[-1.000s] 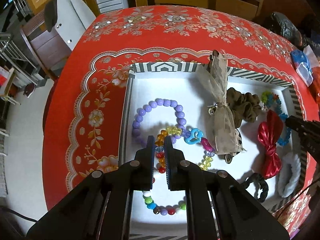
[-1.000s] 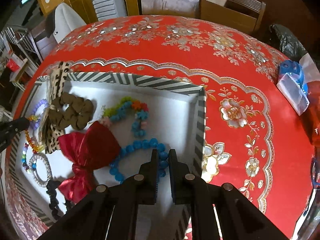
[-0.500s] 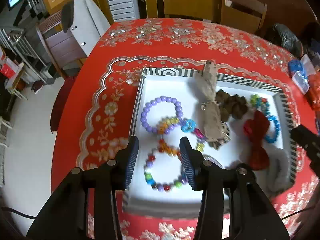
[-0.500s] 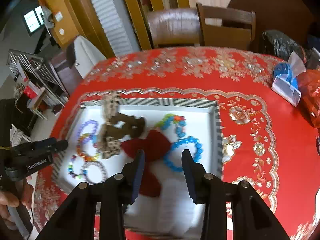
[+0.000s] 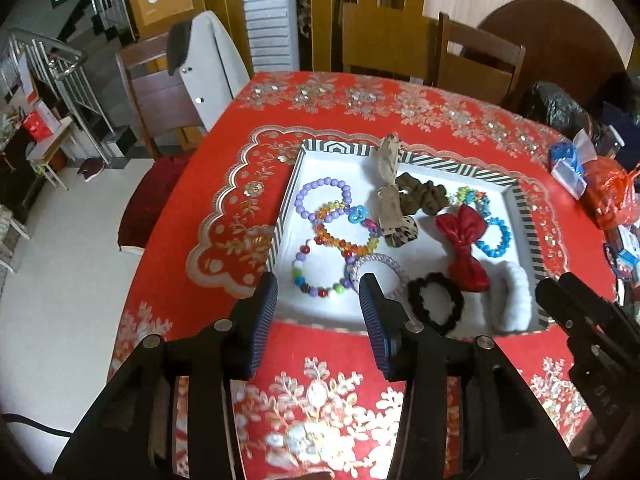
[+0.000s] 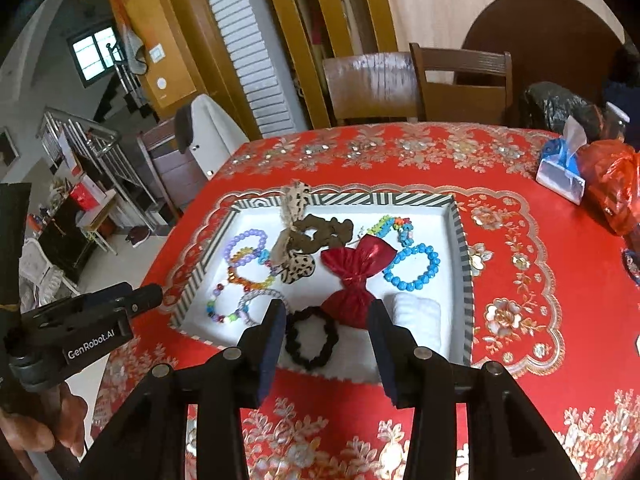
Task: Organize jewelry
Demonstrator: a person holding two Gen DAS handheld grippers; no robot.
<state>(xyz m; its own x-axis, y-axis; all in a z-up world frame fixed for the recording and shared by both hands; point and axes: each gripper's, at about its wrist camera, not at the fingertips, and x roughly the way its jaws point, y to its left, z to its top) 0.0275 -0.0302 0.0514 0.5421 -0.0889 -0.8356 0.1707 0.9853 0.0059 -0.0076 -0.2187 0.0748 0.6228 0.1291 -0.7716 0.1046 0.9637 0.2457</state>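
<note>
the tray (image 5: pixel 524 216), white inside with a black-and-white striped rim, sits on a table under a red floral tablecloth (image 5: pixel 224 208). all jewelry lies inside the tray. on its left side: a purple bead bracelet (image 5: pixel 322 199), an orange-yellow bead bracelet (image 5: pixel 344 232) overlapping it, a multicolour bead bracelet (image 5: pixel 320 272) and a clear coil hair tie (image 5: pixel 378 272). at centre: a leopard-print ribbon tie (image 5: pixel 390 192), its top end lying over the far rim, and a brown scrunchie (image 5: pixel 424 196). on the right side: a red bow (image 5: pixel 464 246), a blue bead bracelet (image 5: pixel 494 236), a small multicolour bracelet (image 5: pixel 474 196), a black scrunchie (image 5: pixel 436 304) and a white fluffy band (image 5: pixel 514 296).

left gripper (image 5: pixel 318 294): released, nothing between the jaws, held above the tray's near edge. right gripper (image 6: pixel 326 318): jaws opening, empty; the black scrunchie shows in the gap below them, not touched. a hand (image 6: pixel 44 428) carries the left gripper at the lower left of the right wrist view.

wooden chairs (image 6: pixel 460 84) stand behind the table; a blue tissue pack (image 6: pixel 560 168) and a red plastic bag (image 6: pixel 612 184) lie on the cloth at right.
</note>
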